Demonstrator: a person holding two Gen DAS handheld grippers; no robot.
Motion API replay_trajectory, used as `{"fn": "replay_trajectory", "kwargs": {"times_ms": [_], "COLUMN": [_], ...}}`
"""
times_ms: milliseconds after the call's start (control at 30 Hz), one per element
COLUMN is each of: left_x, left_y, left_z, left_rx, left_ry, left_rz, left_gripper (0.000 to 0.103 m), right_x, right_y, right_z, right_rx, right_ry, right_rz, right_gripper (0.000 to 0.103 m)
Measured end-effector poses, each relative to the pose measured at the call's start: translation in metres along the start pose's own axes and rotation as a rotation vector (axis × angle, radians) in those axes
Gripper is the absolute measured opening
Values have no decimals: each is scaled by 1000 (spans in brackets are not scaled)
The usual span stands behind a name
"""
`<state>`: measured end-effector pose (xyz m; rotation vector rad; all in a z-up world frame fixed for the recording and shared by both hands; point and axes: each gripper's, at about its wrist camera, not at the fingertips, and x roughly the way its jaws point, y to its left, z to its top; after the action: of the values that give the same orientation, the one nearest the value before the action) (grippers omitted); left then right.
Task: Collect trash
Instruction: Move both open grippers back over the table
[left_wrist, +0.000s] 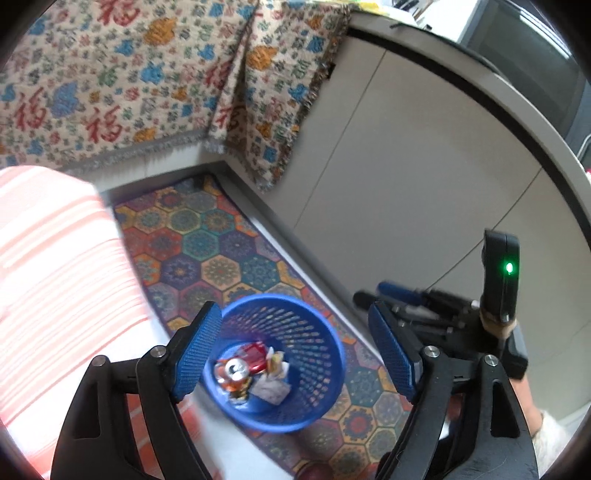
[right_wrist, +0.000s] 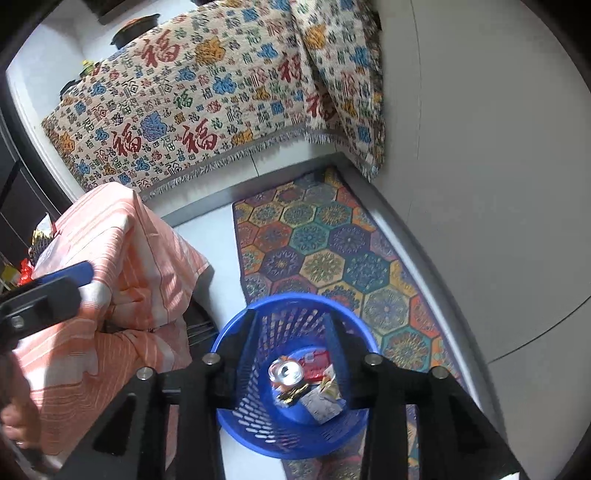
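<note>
A blue mesh waste basket (left_wrist: 314, 402) stands on the floor, on the edge of a patterned rug; it also shows in the right wrist view (right_wrist: 243, 417). Inside lie a red drink can (left_wrist: 240, 365), paper scraps and wrappers (left_wrist: 273, 387); the can (right_wrist: 286, 371) and wrappers (right_wrist: 321, 398) show in the right wrist view too. My left gripper (left_wrist: 295, 347) is open and empty, above the basket. My right gripper (right_wrist: 291, 325) is open and empty, its fingers (right_wrist: 255, 332) over the basket's mouth. The right gripper's body also shows at the right of the left wrist view.
A hexagon-patterned rug (left_wrist: 207, 243) runs along a grey cabinet front (left_wrist: 424, 177). A peach striped cloth (right_wrist: 122, 258) covers furniture to the left. A cream blanket with red characters (right_wrist: 192, 99) hangs over the counter behind. A hand (right_wrist: 14, 417) holds the left gripper at the left edge.
</note>
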<state>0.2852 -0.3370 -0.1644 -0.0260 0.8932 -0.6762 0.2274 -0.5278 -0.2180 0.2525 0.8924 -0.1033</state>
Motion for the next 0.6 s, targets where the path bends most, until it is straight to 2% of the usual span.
{"fn": "replay_trajectory", "kwargs": {"times_ms": [33, 133, 267, 433, 600], "left_x": [-9, -41, -82, -123, -148], "left_y": [3, 20, 63, 132, 195], "left_z": [-4, -24, -60, -90, -110], "left_rx": [4, 21, -15, -80, -182], "left_ry": [-2, -5, 14, 29, 33], "left_rz": [16, 87, 177, 335, 457], "left_gripper": [85, 87, 88, 88, 88], "right_x": [-4, -21, -41, -58, -54], "right_y": [4, 24, 62, 135, 221], "right_z": [1, 6, 8, 1, -19], "right_rx": [-10, -60, -139, -260, -380], "right_ry": [-17, -77, -142, -166, -94], "right_rz": [-9, -22, -14, 93, 220], "right_gripper": [51, 51, 52, 53, 53]}}
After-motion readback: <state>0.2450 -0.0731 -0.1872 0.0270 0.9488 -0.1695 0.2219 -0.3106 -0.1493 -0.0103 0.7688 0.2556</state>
